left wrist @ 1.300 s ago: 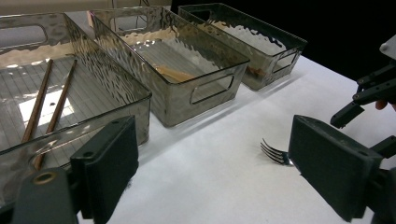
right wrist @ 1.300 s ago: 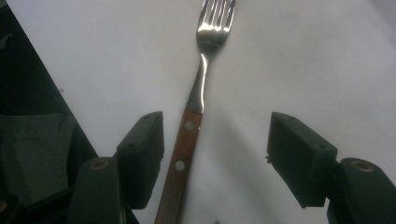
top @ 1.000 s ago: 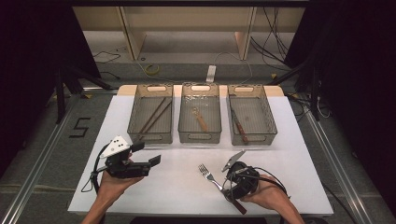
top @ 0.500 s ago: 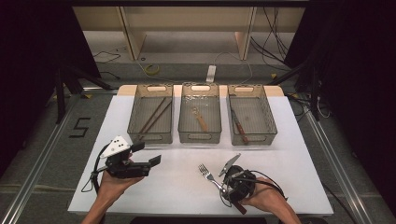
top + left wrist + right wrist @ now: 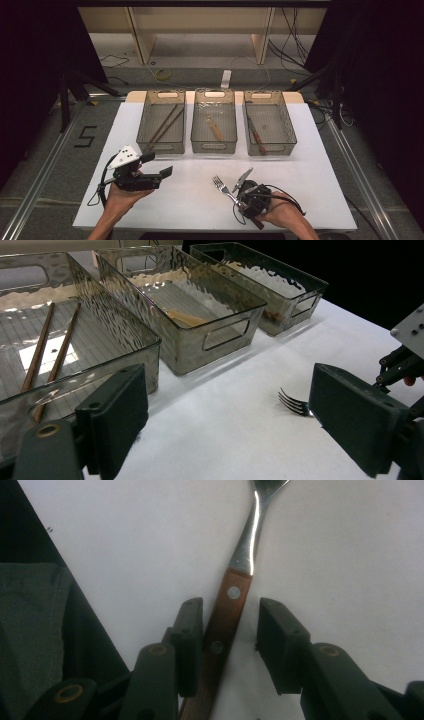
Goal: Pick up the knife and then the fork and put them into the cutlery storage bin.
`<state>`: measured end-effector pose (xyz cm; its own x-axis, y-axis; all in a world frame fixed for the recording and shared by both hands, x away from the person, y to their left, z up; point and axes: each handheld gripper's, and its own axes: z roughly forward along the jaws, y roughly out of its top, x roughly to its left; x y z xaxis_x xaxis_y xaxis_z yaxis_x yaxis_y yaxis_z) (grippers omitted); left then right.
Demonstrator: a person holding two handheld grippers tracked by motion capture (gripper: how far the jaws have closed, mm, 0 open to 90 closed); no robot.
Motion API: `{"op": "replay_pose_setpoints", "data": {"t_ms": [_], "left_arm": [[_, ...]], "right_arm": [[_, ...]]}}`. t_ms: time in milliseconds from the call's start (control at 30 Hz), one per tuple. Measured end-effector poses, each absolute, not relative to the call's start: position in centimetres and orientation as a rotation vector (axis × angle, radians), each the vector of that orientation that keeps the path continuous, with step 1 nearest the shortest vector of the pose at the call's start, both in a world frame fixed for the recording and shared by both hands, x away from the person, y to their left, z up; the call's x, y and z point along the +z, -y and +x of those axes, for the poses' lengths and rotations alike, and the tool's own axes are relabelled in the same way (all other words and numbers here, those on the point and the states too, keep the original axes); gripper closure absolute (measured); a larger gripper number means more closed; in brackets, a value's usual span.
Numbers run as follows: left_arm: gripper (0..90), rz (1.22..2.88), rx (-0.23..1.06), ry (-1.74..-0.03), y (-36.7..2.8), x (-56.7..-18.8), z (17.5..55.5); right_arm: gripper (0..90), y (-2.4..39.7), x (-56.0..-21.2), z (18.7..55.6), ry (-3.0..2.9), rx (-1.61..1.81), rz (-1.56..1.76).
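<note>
Currently, the fork (image 5: pixel 226 190) lies flat on the white table (image 5: pixel 310 150), near its front edge and right of centre, tines pointing away from the person and toward the left. The right gripper (image 5: pixel 246 192) is set low over the wooden handle of the fork. Its jaws have just been closing, with the handle between them. In the right gripper view, the fork (image 5: pixel 235 600) runs up between the two pads: the left pad (image 5: pixel 190 630) is touching or just beside the handle, while the right pad stands apart from it with bare table between, so the jaws are not yet clenched on the fork. The left gripper (image 5: pixel 152 172) is held above the table at front left, well apart from the fork, jaws released and spread wide with nothing between them. In the left gripper view, the fork tines (image 5: pixel 292 402) lie on the table just beside the far jaw. Three clear bins stand side by side at the back of the table: the left bin (image 5: pixel 145 127) holds two chopsticks (image 5: pixel 166 122), the middle bin (image 5: pixel 197 127) holds a wooden-handled utensil (image 5: pixel 215 129), and the right bin (image 5: pixel 285 122) holds another utensil (image 5: pixel 255 135).
</note>
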<state>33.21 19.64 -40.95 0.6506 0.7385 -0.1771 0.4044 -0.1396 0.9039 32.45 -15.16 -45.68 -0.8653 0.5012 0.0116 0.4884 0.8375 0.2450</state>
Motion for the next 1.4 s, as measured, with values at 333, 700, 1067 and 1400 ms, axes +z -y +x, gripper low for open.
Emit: {"op": "replay_pose_setpoints", "data": {"t_ms": [333,700,1067,1400], "left_arm": [[15.4,1.764,0.377,-0.924,-19.6,-41.0,33.2],[15.4,1.764,0.378,-0.925,-19.6,-41.0,33.2],[15.3,1.765,0.379,-0.925,-19.6,-41.0,33.2],[15.4,1.764,0.38,-0.926,-19.6,-41.0,33.2]], "right_arm": [[72.9,15.0,-45.7,32.5,-2.954,0.338,0.786],[77.3,14.9,-45.7,32.6,-2.948,0.327,0.791],[77.5,15.9,-44.6,33.1,-2.911,0.399,0.819],[77.4,17.8,-43.3,33.8,-2.836,0.51,0.907]]}}
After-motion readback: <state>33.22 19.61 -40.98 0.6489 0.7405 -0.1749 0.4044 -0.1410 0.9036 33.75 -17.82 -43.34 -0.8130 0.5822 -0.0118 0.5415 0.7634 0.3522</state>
